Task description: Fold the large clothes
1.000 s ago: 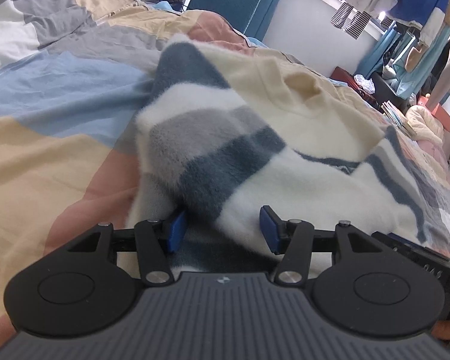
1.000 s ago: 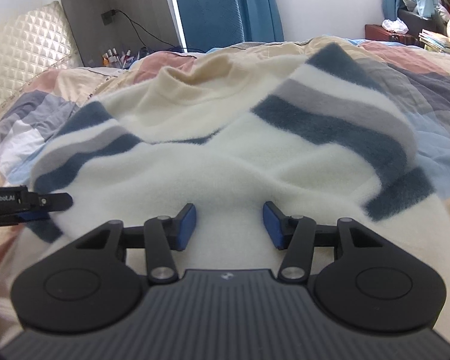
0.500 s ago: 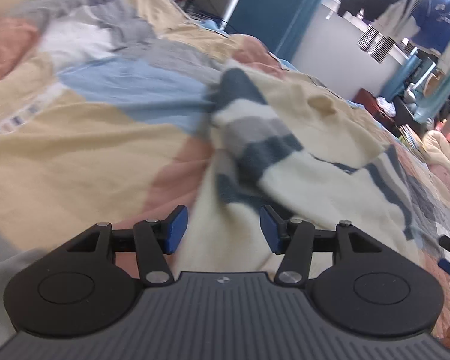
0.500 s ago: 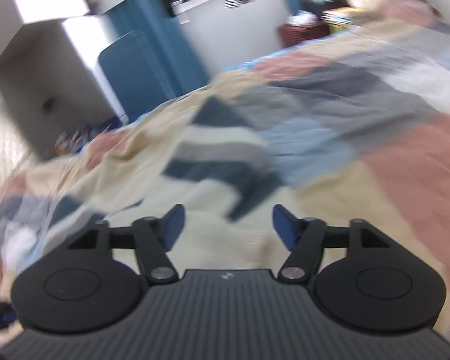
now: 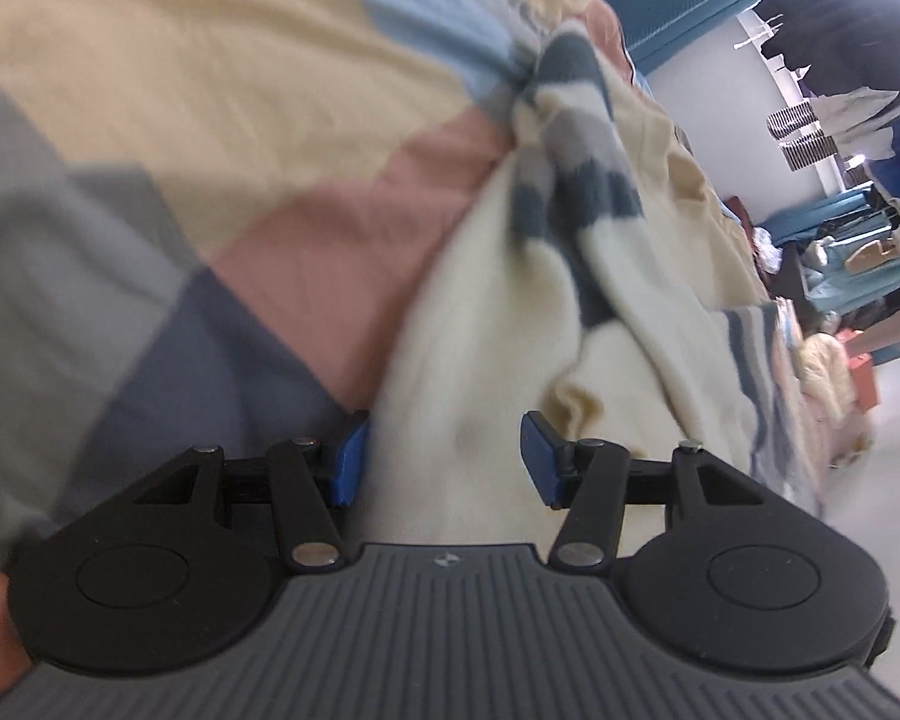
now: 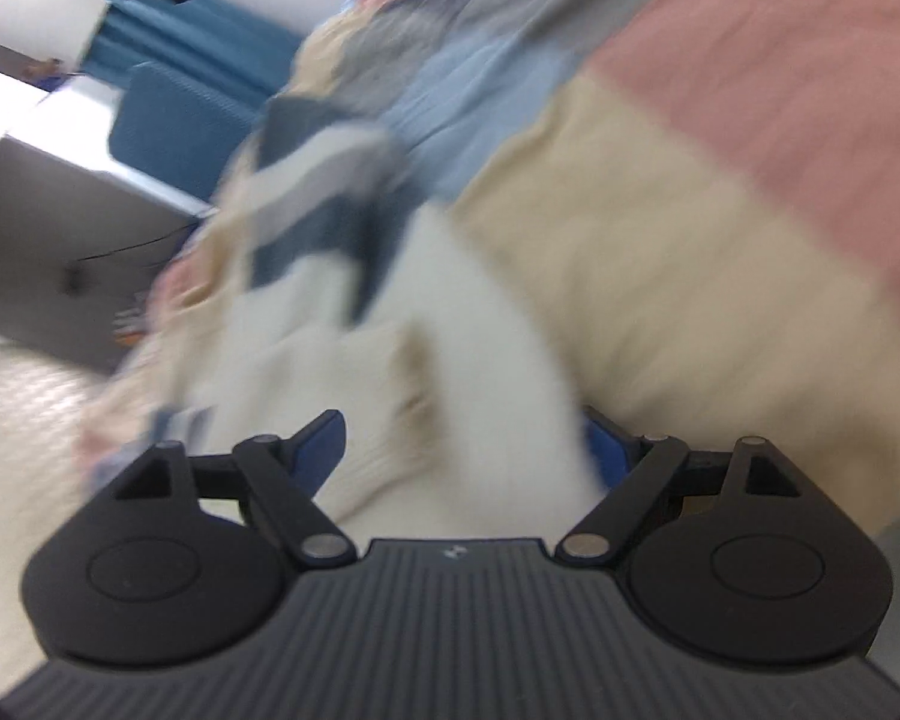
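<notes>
Both tools (left point(image 5: 444, 456), right point(image 6: 462, 450)) retreated to the sweater's point(image 5: 480, 324) hem.

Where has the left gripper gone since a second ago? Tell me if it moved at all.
Yes. The left gripper has pulled back toward the cream hem of the striped sweater, and its view has rolled, judged against the patchwork bedspread.

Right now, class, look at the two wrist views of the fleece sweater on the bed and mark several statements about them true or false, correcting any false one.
1. The striped sweater lies on a patchwork quilt. True.
2. The left gripper has its jaws clamped tightly together. False: they stand apart, with cream fleece between them.
3. The sweater's stripes are red and green. False: they are dark blue and grey on cream.
4. The right gripper has cream fabric between its fingers. True.
5. The right wrist view is perfectly sharp. False: it is blurred.
</notes>
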Action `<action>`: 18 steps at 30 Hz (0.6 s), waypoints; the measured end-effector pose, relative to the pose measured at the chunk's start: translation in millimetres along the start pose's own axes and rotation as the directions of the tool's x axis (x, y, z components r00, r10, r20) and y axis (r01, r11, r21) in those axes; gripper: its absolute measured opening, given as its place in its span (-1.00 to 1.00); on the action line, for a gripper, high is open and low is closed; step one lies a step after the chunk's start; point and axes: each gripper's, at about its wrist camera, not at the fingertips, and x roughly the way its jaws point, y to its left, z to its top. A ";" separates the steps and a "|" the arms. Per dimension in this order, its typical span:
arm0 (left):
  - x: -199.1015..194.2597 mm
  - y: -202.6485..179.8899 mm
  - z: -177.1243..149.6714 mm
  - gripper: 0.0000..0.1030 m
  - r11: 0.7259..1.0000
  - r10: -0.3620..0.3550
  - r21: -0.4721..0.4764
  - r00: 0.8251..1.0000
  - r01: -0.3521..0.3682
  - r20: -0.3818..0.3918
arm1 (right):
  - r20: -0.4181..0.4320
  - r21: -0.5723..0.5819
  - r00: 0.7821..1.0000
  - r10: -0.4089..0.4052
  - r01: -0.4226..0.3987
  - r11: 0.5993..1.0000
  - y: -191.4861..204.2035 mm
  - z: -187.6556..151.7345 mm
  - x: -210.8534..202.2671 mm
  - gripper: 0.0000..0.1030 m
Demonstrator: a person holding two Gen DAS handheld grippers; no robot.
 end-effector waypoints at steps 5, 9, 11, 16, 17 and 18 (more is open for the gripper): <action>2.6 -5.6 -9.8 0.16 1.000 -0.010 0.024 1.000 0.010 -0.027 | -0.104 0.016 0.980 0.170 -0.169 0.985 8.7 -21.5 -1.8 0.65; 2.2 -5.4 -18.2 0.15 1.000 0.009 0.019 1.000 -0.008 -0.013 | -0.157 0.004 0.967 0.203 -0.205 0.979 14.4 -43.2 -7.4 0.64; 1.4 -6.7 -23.2 0.15 1.000 0.008 0.023 1.000 -0.007 -0.019 | -0.204 -0.025 0.965 0.164 -0.172 0.985 19.4 -56.3 -10.9 0.64; 0.7 -6.2 -31.4 0.15 1.000 0.001 0.023 0.999 0.000 -0.048 | -0.208 -0.065 0.973 0.098 -0.114 0.991 24.2 -83.2 -23.8 0.63; 0.7 -6.1 -32.8 0.15 1.000 -0.001 0.020 0.999 0.002 -0.052 | -0.203 -0.059 0.976 0.079 -0.093 0.994 22.0 -85.2 -21.8 0.61; -0.1 -6.2 -34.0 0.15 1.000 0.000 0.018 0.999 0.000 -0.049 | -0.178 -0.060 0.983 0.051 -0.063 0.996 21.3 -86.0 -22.6 0.50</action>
